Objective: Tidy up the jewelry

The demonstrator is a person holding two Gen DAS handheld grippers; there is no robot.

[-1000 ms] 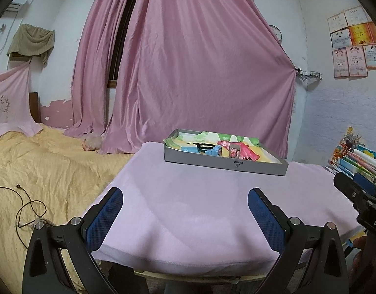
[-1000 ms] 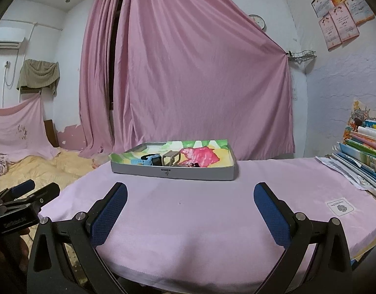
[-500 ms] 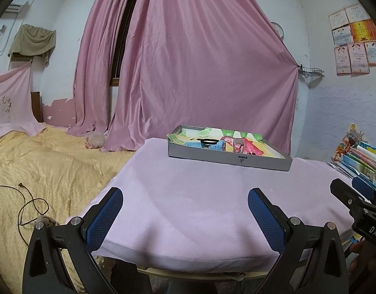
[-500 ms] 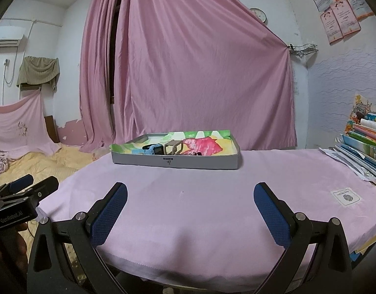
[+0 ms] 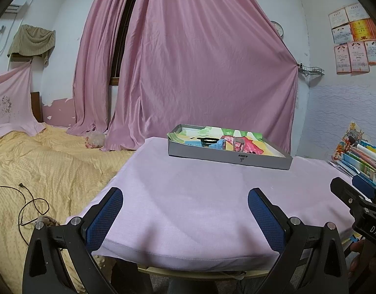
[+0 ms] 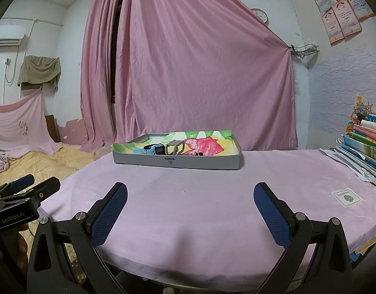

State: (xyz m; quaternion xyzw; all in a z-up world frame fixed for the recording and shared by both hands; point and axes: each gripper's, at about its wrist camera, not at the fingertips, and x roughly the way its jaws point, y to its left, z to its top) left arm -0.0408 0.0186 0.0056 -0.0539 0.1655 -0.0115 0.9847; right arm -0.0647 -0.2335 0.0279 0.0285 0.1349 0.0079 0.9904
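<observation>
Jewelry pieces (image 6: 174, 148) all lie in the far tray (image 6: 178, 163), fitting start or finish; both grippers' fingers (image 5: 104, 218) (image 6: 109, 215) are spread, empty.

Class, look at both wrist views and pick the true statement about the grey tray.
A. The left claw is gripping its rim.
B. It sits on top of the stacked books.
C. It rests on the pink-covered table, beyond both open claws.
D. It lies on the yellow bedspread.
C: the grey tray rests on the pink-covered table, beyond the right claw and the left claw, both open and empty.
</observation>
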